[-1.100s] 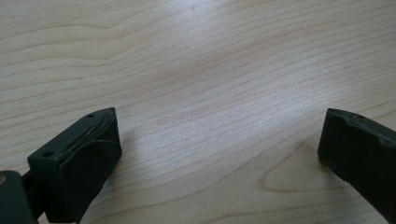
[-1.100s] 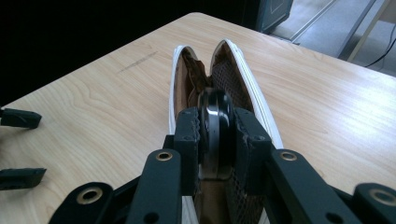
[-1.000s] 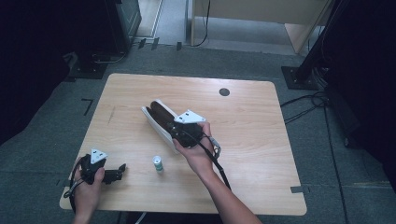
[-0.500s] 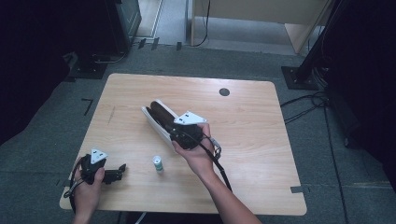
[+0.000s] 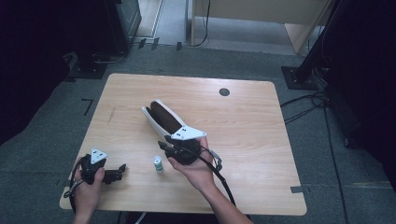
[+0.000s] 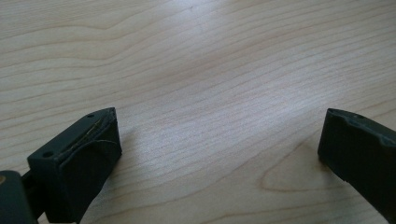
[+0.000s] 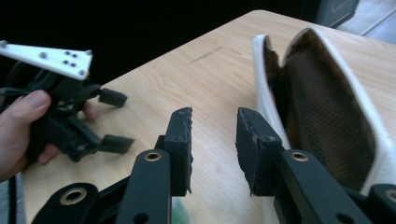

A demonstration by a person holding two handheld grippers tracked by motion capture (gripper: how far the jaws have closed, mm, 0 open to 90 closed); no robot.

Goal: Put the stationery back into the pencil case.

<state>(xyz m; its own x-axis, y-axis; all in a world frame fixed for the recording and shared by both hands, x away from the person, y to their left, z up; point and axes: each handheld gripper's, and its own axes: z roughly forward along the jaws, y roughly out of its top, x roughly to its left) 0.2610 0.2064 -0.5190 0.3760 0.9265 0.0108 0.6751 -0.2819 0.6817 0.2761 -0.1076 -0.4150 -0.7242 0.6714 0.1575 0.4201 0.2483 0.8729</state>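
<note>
A white pouch (image 5: 163, 119) with a brown mesh lining lies open in the middle of the wooden table (image 5: 252, 126); the right gripper view has it (image 7: 322, 107) at the right. My right gripper (image 5: 164, 143) is at the pouch's near end. Its jaws (image 7: 212, 114) have just been opening and stand a little apart with nothing between them. A small white bottle with a green cap (image 5: 159, 164) stands upright just left of that hand. My left gripper (image 5: 120, 170) rests near the front left corner, wide open (image 6: 219, 121) over bare wood, and the right gripper view also catches it (image 7: 116, 120).
A dark round grommet (image 5: 224, 92) sits in the far part of the tabletop. A black cable (image 5: 219, 172) trails from the right gripper toward the front edge. Dark stands and cables surround the table on the grey floor.
The right gripper has shifted a little toward the near side of the table at the pouch's end. The left gripper, the bottle and the pouch have stayed where they were.
</note>
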